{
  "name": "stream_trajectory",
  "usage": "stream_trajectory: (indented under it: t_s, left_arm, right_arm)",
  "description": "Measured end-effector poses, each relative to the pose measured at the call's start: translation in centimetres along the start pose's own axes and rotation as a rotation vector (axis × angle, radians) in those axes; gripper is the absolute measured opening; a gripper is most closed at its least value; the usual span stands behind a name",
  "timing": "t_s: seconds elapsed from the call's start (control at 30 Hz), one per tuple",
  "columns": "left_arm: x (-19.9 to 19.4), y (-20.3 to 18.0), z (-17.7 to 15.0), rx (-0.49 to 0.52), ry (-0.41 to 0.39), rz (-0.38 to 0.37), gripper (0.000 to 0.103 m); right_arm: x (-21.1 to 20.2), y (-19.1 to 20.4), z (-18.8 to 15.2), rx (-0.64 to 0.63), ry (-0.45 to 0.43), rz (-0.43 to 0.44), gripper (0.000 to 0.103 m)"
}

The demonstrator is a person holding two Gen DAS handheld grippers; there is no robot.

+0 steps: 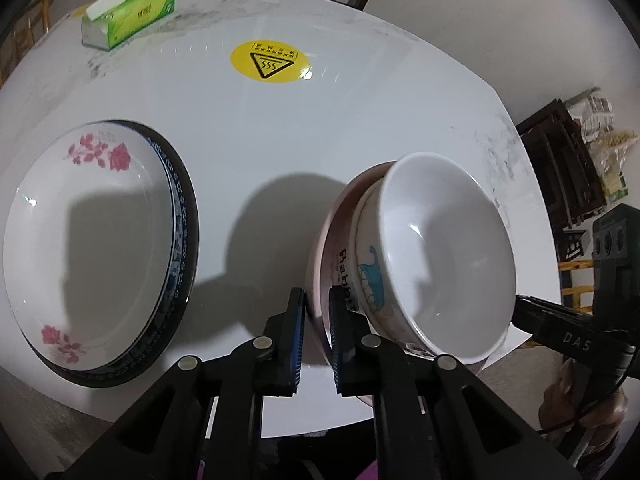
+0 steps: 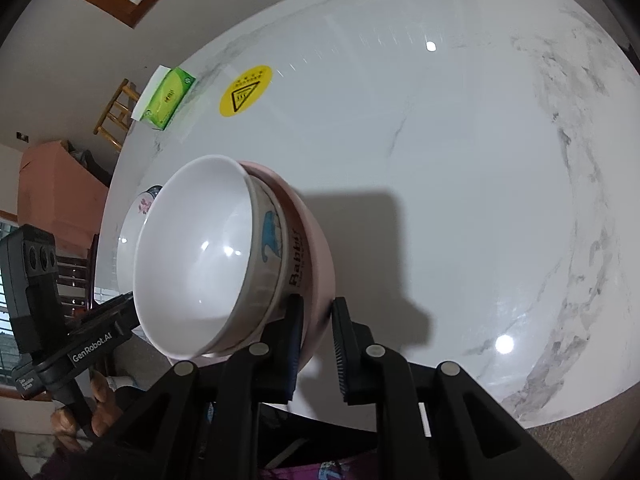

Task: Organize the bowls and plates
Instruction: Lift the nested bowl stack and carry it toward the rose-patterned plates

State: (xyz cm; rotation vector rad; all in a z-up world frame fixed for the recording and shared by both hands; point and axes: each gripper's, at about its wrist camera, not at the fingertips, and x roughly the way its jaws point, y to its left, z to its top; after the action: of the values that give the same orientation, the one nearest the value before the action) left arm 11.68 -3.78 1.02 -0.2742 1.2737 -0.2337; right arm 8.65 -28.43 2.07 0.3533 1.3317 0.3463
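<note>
With both grippers (image 1: 316,332) (image 2: 316,340) pinching the pink bowl's (image 1: 320,264) rim beside the plates (image 1: 92,240), lift evenly so the nested bowls stay level.

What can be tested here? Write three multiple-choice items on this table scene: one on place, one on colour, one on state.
1. Where is the tissue box?
A. inside the white bowl
B. at the table's far edge
C. on the flowered plate

2. What colour is the outer bowl of the stack?
A. pink
B. green
C. black

3. How does the left gripper stand?
A. open above the plate
B. jaws shut on the pink bowl's rim
C. holding the tissue box

Key: B, the box lies beyond the yellow sticker; A, the white bowl nests in a pink one; B, both pads pinch the rim.
</note>
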Motion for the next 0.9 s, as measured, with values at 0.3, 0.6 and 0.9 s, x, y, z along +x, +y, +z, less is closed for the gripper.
stream_trajectory:
  t_s: [0.3,0.6,0.9]
  left_arm:
    - [0.0,-0.1,-0.2,0.013,-0.009,0.006,0.008]
    - [-1.7,0.3,0.2,0.003,-0.048,0.021,0.008]
    - [-3.7,1.1,0.6,-0.023,-0.088,0.026,0.007]
  right_arm:
    - [-0.3,0.4,-0.2,-0.017,-0.012,-0.002,0.015]
    - [-0.2,1.4,0.1,-0.019,-0.005,0.021,0.015]
    - [-1.0,3.6,1.0,-0.051,-0.018,0.033,0.015]
